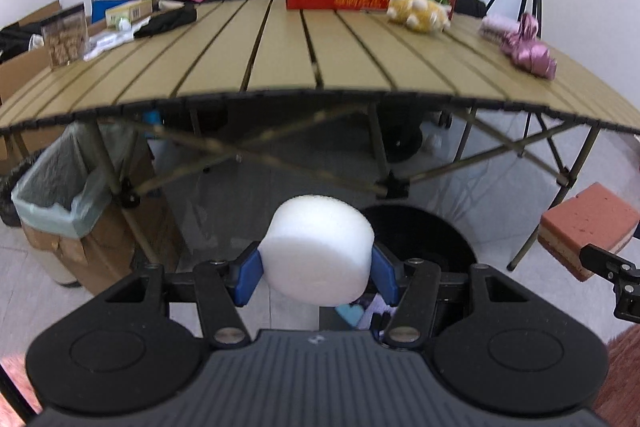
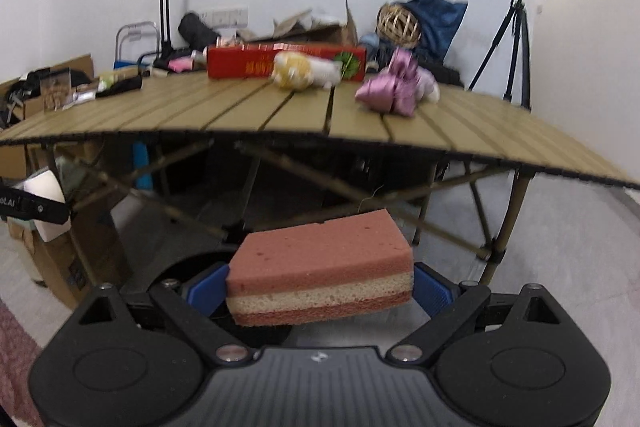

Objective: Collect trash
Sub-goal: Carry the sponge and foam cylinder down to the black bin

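A white foam cylinder (image 1: 318,255) is pinched by the left hand-held gripper (image 1: 318,277) and a layered sponge (image 2: 320,269) by the right hand-held gripper (image 2: 320,289), both held off the counter (image 1: 280,59), presumably for binning.

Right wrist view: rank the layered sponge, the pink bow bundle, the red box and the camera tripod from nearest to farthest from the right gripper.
1. Layered sponge, clamped in the right gripper.
2. Pink bow bundle, on the table's right side.
3. Red box, at the table's far edge, centre.
4. Camera tripod, behind the table, far right by the wall.
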